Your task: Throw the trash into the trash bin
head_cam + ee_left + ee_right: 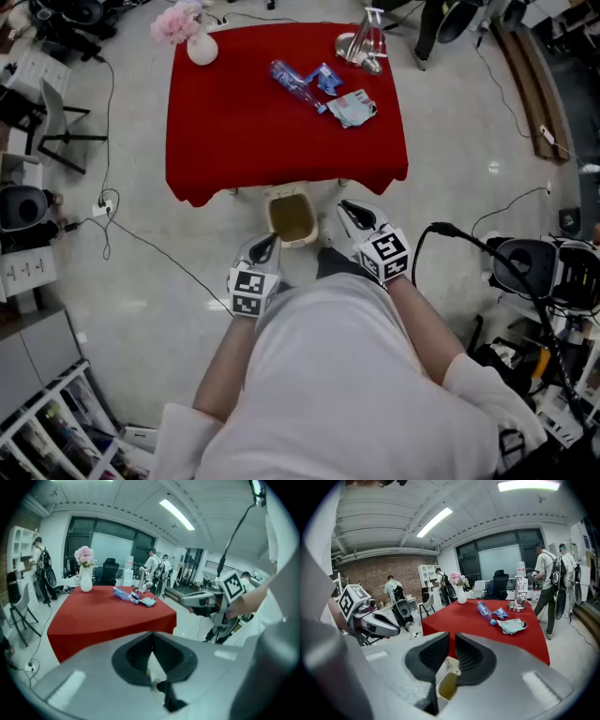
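Caught whole only in the head view: one beige open-topped trash bin (292,218) on the floor at frame centre, just below the near edge of the red-clothed counter (234,141), between left tool (265,249) and right tool (351,216). Glimpsed in the right tool view merely as a sliver under the jaws. Standing people (546,573) shown by the tool views alone.

Three pieces of trash at upper centre on the counter: one clear plastic bottle (298,84), one blue wrapper (326,78), one crumpled pale blue-and-white packet (353,108). Bottle flat, long axis upper left to lower right, blue cap toward the packet.

Left tool: tips together, empty. Right tool: jaws slightly apart, gripping nothing.
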The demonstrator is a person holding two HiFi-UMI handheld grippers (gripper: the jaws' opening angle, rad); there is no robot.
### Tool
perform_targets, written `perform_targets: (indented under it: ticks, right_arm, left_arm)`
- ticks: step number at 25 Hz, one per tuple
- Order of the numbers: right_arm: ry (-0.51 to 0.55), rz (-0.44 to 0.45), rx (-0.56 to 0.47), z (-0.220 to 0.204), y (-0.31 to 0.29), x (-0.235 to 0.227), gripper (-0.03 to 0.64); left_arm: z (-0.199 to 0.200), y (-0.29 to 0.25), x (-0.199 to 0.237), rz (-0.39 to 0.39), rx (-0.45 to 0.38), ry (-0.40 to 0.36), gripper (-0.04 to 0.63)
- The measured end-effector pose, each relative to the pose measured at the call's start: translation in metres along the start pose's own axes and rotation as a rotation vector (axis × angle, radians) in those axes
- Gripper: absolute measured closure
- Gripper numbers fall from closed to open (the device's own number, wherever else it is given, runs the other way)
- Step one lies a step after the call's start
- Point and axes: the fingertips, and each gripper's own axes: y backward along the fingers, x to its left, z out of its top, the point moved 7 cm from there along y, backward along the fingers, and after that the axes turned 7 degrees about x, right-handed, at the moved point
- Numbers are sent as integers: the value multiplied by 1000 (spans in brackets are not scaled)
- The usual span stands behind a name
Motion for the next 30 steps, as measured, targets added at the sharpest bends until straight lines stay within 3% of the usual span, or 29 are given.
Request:
perform_targets:
  ticks: [9, 18, 30]
  right_arm:
    - [51, 24, 87, 5, -38, -89, 548]
    - [143, 2, 221, 17, -100, -171, 523]
    - [222, -28, 390, 25, -208, -232, 474]
  left_arm:
    - [30, -30, -2, 86, -18, 64, 591]
    - [31, -52, -1, 159, 13, 167, 591]
    - [38, -70, 10, 261, 9, 281, 591]
